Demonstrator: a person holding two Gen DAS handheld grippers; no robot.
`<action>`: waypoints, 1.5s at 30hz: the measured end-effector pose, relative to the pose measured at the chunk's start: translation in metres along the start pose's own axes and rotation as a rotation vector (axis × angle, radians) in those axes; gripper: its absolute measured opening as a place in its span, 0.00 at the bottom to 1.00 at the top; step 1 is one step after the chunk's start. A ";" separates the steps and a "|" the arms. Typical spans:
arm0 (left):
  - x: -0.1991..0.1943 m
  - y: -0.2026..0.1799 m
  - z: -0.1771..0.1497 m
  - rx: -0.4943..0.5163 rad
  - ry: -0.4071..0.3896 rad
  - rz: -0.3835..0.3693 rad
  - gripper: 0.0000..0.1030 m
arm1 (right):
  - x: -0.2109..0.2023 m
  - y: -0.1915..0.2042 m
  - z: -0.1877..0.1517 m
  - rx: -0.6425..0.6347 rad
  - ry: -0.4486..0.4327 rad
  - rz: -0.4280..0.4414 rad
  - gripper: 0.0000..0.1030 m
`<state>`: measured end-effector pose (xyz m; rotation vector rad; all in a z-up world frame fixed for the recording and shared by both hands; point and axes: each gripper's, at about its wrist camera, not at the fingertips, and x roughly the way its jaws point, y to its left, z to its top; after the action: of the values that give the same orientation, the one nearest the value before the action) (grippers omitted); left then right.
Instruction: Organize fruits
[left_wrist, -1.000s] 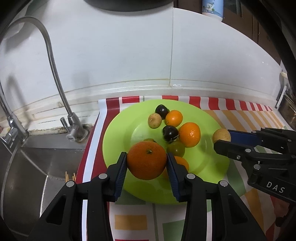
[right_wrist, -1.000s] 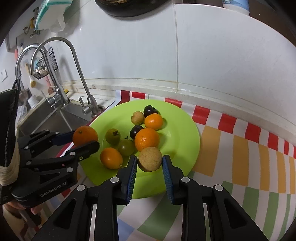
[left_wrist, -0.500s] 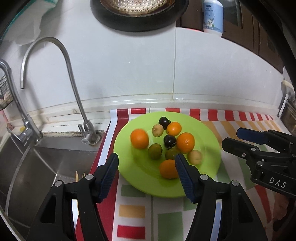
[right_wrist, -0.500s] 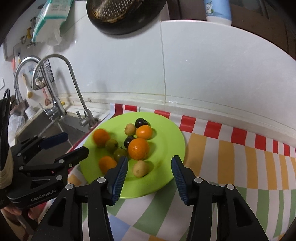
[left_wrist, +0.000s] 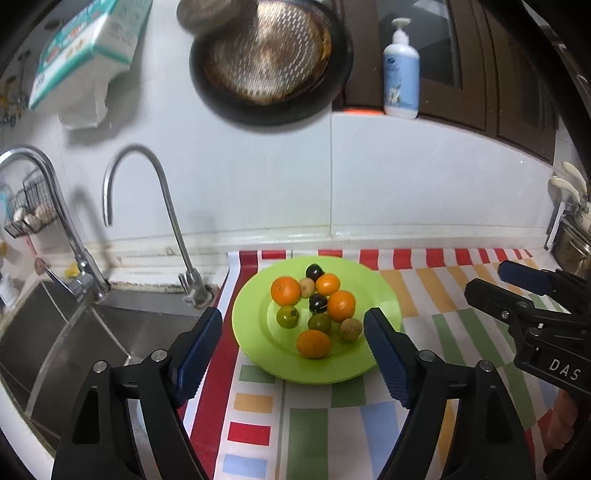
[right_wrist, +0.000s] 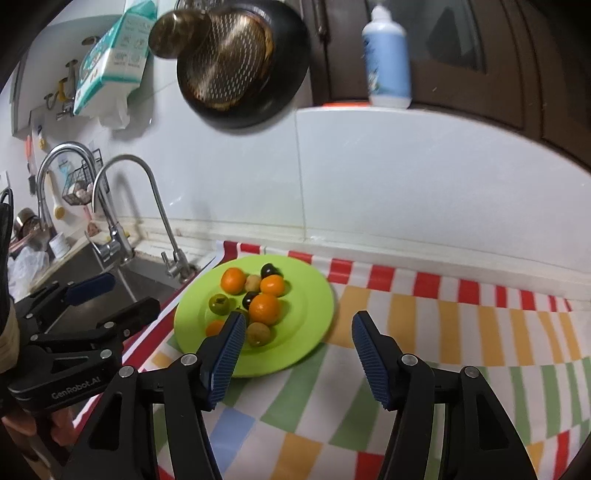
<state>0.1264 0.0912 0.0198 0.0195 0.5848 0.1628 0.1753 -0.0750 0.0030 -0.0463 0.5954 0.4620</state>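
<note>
- Left gripper: jaws spread wide and empty, blue-padded fingers framing the lower centre of the left wrist view, raised above the near rim of the plate.
- Right gripper: likewise parted and holding nothing — lower centre of the right wrist view, over the striped tablecloth just right of the plate.
- Lime-green plate: lies on the tablecloth at frame centre, beside the steel sink at lower left.
- Fruits, all on the plate, clustered: four oranges, e.g. and; two dark plums; two green fruits; two tan round fruits.
- Background — gooseneck faucet at centre left; perforated pan hanging on the wall at top centre; pump bottle at upper right.
</note>
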 end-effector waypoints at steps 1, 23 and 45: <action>-0.005 -0.002 0.000 0.002 -0.009 0.007 0.81 | -0.006 -0.001 -0.001 0.005 -0.009 -0.007 0.61; -0.101 -0.049 -0.018 0.065 -0.109 -0.066 0.92 | -0.126 -0.023 -0.037 0.071 -0.068 -0.169 0.75; -0.145 -0.064 -0.035 0.084 -0.128 -0.100 0.98 | -0.180 -0.024 -0.071 0.076 -0.080 -0.217 0.75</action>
<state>-0.0024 0.0045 0.0660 0.0813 0.4634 0.0390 0.0165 -0.1816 0.0415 -0.0196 0.5218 0.2297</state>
